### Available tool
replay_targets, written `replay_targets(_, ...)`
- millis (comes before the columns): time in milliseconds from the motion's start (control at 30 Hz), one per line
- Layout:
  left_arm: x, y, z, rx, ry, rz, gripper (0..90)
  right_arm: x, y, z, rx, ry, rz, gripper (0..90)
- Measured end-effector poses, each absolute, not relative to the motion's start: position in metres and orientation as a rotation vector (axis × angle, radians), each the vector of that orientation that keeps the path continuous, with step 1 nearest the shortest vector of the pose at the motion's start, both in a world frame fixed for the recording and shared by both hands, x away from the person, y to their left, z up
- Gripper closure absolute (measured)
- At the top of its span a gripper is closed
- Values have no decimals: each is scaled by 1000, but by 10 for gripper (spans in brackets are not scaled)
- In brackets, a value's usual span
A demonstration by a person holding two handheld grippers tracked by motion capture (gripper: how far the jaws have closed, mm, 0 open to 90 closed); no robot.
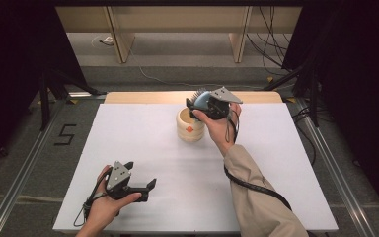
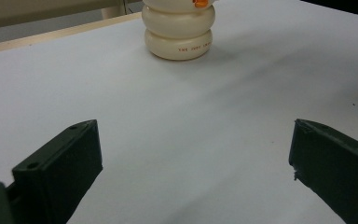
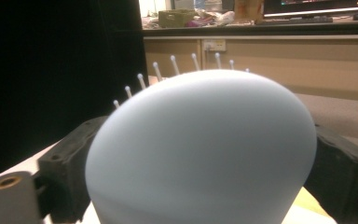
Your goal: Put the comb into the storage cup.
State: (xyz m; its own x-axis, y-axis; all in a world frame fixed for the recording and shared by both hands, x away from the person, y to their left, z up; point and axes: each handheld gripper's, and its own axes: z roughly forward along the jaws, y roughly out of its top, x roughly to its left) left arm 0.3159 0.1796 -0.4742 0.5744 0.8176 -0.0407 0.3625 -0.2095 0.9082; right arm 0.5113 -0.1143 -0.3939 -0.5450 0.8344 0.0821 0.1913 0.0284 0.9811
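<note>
On the white table top [image 1: 143,143], a cream-coloured, ring-stacked holder with an orange mark on its side [image 1: 190,126] stands upright toward the far middle, and the right gripper [image 1: 197,103] hangs just above and behind its open mouth. Between the 2 black jaws of that gripper sits a pale blue, rounded plastic hairbrush head [image 1: 202,100] with thin white-tipped bristles rising along its far edge; in the right gripper view the smooth blue back of the brush [image 3: 200,149] bulges toward the camera, with 1 jaw against each flank. The jaws stand far apart around this broad body, and whether the pads press on it or only bracket it cannot be told. The brush is off the table, close over the holder's rim, but whether it touches the rim cannot be told either. The right hand [image 1: 220,126] reaches in from the near right, its beige sleeve [image 1: 256,197] trailing back to the table's near edge. Well apart, at the near left, the left gripper [image 1: 150,186] lies low over the table in the left hand [image 1: 103,205], pointing to the right. Its 2 jaws are spread wide with bare table between them, and in the left gripper view the cream holder [image 2: 178,32] stands far ahead.
</note>
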Motion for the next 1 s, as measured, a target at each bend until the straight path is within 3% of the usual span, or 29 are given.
replay_targets(433,316,179,-474,1804,972,567,21,508,-120,-390,1026,1832,1569,23)
replay_targets(1000,316,179,-475,1804,974,567,21,501,-130,-387,1028,1899,1563,20)
